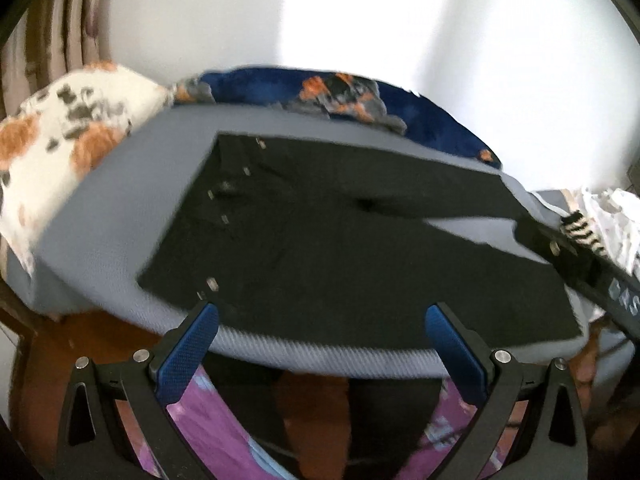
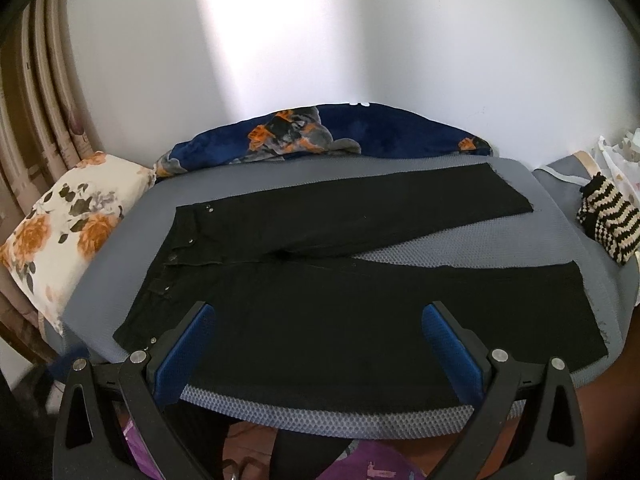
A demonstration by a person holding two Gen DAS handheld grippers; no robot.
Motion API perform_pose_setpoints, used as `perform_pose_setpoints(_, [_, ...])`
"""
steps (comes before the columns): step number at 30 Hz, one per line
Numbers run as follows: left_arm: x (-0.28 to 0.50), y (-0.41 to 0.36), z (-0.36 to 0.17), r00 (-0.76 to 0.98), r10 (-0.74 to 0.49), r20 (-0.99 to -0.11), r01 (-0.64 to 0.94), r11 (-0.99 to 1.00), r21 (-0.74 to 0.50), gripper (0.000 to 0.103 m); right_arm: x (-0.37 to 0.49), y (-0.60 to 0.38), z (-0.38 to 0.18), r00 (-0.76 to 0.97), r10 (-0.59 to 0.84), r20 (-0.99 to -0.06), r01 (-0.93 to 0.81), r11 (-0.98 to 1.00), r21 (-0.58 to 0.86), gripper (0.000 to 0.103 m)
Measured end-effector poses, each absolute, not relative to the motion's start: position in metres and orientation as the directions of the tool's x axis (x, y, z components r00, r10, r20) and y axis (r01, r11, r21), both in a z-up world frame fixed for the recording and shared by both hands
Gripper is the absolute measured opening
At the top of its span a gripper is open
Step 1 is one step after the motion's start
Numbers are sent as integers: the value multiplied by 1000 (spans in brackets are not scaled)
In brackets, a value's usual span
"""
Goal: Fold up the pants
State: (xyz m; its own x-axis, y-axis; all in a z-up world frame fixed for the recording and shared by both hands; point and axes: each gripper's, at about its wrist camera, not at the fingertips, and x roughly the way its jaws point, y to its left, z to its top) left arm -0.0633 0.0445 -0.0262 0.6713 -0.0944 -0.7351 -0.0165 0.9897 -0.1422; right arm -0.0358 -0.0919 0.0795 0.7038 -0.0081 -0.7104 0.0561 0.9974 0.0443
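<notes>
Black pants [image 2: 328,292] lie flat on a grey mattress [image 2: 440,246], waistband at the left, both legs spread out to the right in a V. In the left wrist view the same pants [image 1: 320,240] look blurred. My left gripper [image 1: 322,316] hangs open above the near edge of the pants, nothing between its blue pads [image 1: 190,354]. My right gripper [image 2: 318,314] is open too, over the near leg, its blue pads [image 2: 454,354] empty. The dark body of the right gripper [image 1: 580,264] shows at the right edge of the left wrist view.
A floral white pillow [image 2: 60,232] lies at the mattress's left end. A dark blue blanket [image 2: 328,132] lies along the back by the white wall. A black-and-cream striped knit item [image 2: 608,224] sits at the right. Curtains [image 2: 36,100] hang at the left. Purple-patterned clothing [image 1: 224,432] shows below.
</notes>
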Motion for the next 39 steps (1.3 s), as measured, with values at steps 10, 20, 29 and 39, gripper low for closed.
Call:
perform_pose_setpoints(10, [27, 90, -13, 678, 87, -730, -105, 994, 21, 103, 5, -86, 94, 722, 59, -689, 14, 995, 100, 103])
perform_pose_setpoints(20, [98, 133, -29, 661, 148, -735, -158, 986, 56, 103, 50, -61, 88, 688, 115, -717, -48, 992, 113, 103])
perform_pose_setpoints(29, [164, 168, -50, 650, 76, -756, -87, 996, 25, 103, 83, -39, 71, 653, 141, -744, -93, 990, 105, 103])
perform_pose_setpoints(39, [259, 240, -93, 593, -25, -805, -93, 991, -99, 98, 109, -37, 44, 607, 142, -782, -92, 990, 108, 103])
